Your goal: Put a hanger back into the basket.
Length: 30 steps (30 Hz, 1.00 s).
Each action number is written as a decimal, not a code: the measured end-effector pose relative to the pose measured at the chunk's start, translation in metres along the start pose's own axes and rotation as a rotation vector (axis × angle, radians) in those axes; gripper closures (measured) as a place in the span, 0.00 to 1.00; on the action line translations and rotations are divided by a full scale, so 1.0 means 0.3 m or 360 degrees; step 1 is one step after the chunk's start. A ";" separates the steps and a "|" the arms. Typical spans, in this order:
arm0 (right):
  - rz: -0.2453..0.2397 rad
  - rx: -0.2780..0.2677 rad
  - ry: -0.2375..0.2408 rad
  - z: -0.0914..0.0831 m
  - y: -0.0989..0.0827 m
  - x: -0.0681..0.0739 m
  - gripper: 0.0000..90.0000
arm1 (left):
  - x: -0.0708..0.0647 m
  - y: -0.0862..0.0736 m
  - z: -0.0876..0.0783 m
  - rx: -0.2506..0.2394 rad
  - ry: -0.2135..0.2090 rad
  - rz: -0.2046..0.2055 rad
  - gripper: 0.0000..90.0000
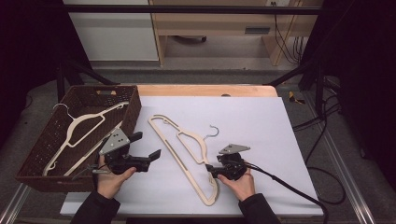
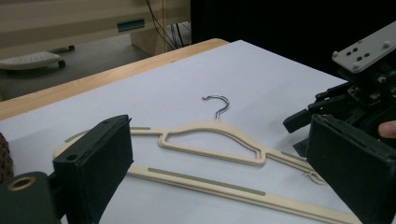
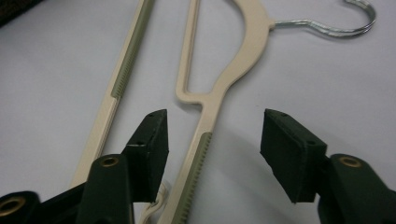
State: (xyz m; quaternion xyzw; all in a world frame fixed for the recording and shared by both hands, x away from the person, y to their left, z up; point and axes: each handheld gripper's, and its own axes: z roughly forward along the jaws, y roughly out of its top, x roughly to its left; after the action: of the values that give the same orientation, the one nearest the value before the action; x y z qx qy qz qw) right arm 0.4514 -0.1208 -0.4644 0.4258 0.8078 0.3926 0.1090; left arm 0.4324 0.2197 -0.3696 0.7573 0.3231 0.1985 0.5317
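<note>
White table sheet (image 1: 261,121): hanger's (image 3: 205,135) arm lies between right hand-held gripper's (image 3: 212,140) parted jaws.

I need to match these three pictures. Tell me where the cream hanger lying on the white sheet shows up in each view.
High view: the cream hanger lies slantwise at the sheet's centre, right of the basket.
Left gripper view: it stretches across the middle, hook pointing away.
Right gripper view: its shoulder arm runs up between the right gripper's open fingers.
Shared landmark: the hanger's metal hook.
</note>
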 end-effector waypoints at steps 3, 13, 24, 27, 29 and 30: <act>0.0014 0.0033 0.0008 0.026 -0.009 0.000 0.55 | -0.002 -0.002 0.004 0.0009 -0.0001 0.0006 0.08; 0.0066 0.0111 0.0039 0.041 -0.019 0.003 0.79 | 0.000 -0.008 0.011 0.0026 0.0000 0.0002 0.08; 0.0121 0.0129 0.0000 0.027 -0.006 -0.015 0.86 | 0.002 -0.011 0.013 0.0033 0.0001 -0.0001 0.08; 0.0132 0.0132 -0.0007 0.029 -0.007 -0.015 0.86 | 0.001 -0.013 0.015 0.0037 0.0000 0.0002 0.08; 0.0136 0.0149 0.0001 0.028 -0.007 -0.016 0.85 | 0.000 -0.013 0.016 0.0039 0.0000 0.0002 0.08; 0.0136 0.0149 0.0008 0.028 -0.008 -0.017 0.84 | 0.000 -0.014 0.016 0.0039 -0.0001 0.0001 0.08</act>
State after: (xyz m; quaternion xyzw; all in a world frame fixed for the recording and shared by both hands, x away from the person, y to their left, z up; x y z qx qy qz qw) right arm 0.4575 -0.1210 -0.4727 0.4635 0.8068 0.3597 0.0700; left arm 0.4344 0.2174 -0.3751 0.7639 0.3251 0.1946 0.5224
